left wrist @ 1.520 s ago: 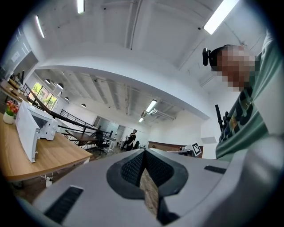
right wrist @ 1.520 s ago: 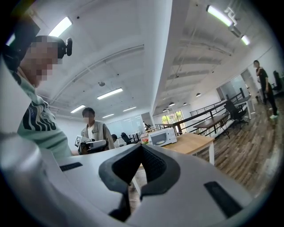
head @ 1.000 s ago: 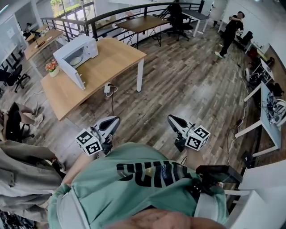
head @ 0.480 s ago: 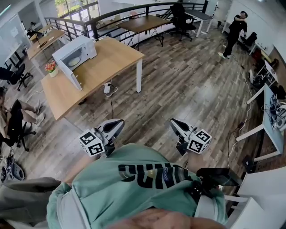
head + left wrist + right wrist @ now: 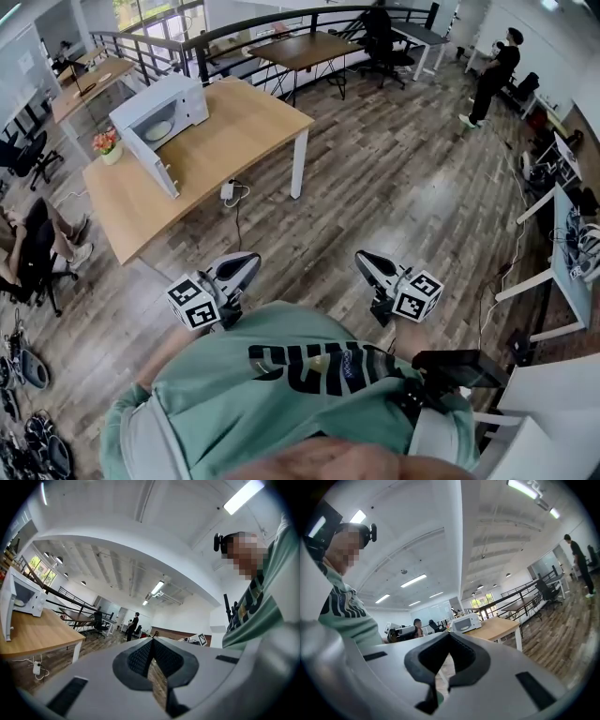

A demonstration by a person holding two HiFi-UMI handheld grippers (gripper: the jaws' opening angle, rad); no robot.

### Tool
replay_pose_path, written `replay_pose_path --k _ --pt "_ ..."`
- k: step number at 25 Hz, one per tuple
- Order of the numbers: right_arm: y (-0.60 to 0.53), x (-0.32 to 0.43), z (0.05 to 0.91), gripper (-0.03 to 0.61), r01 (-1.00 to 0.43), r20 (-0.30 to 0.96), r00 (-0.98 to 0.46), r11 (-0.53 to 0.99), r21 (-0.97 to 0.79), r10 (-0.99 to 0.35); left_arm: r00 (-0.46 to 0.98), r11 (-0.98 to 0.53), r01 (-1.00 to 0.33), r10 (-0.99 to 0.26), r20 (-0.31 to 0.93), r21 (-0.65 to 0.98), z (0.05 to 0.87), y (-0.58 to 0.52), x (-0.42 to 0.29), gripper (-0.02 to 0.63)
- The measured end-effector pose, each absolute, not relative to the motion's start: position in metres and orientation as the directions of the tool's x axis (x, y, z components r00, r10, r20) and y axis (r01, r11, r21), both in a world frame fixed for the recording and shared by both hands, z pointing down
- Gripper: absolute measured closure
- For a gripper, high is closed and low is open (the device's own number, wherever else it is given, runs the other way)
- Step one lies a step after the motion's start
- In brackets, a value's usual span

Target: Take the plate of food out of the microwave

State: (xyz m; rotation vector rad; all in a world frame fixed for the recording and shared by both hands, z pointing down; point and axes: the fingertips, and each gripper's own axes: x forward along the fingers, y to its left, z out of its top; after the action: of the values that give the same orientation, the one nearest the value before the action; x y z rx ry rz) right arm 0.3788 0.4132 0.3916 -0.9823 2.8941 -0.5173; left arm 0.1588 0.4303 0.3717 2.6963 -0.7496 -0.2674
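Observation:
A white microwave (image 5: 161,110) stands on a wooden table (image 5: 234,127) far ahead at the upper left, its door (image 5: 150,161) swung open. A pale plate (image 5: 157,129) rests inside it. The same microwave (image 5: 21,603) shows at the left edge of the left gripper view, and the microwave (image 5: 465,622) is small and distant in the right gripper view. My left gripper (image 5: 249,257) and right gripper (image 5: 359,255) hover over the wood floor close to my chest, well short of the table. Both are shut, with nothing between the jaws.
A small flower pot (image 5: 106,145) sits left of the microwave. A power strip (image 5: 228,190) hangs under the table. A second table (image 5: 305,49) and railing (image 5: 253,23) lie beyond. A person (image 5: 497,75) stands far right, another sits at left (image 5: 33,253). Desks (image 5: 562,253) line the right.
The view has shifted a little and a grey-clad person at the lower left has gone out of frame. Both grippers keep their place in front of my chest, still shut.

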Motion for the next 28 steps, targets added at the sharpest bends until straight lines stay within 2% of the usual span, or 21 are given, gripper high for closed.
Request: replay_pose_path --k 6,13,20,28 --pt "0.357 0.283 0.378 0.572 -0.586 0.084 -0.804 0.76 -0.28 -0.589 0.837 -0.808 -0.468 -0.535 -0.116 0.357 0.362 0.359 0.065 0.611" --pt "0.301 0.196 0.38 0.572 -0.591 0.093 -0.8 0.75 -0.296 -0.593 0.855 -0.822 -0.431 -0.504 -0.122 0.373 0.371 0.3 -0.01 0.611" --pt "0.253 0.16 0.38 0.572 -0.594 0.124 -0.801 0.75 -0.292 -0.586 0.846 -0.798 -0.426 -0.519 -0.126 0.427 0.387 0.253 -0.051 0.611" --pt "0.196 0.16 0.39 0.572 -0.544 0.113 -0.836 0.78 -0.311 -0.538 0.819 -0.769 -0.47 -0.563 -0.111 0.434 0.402 0.21 -0.047 0.611"
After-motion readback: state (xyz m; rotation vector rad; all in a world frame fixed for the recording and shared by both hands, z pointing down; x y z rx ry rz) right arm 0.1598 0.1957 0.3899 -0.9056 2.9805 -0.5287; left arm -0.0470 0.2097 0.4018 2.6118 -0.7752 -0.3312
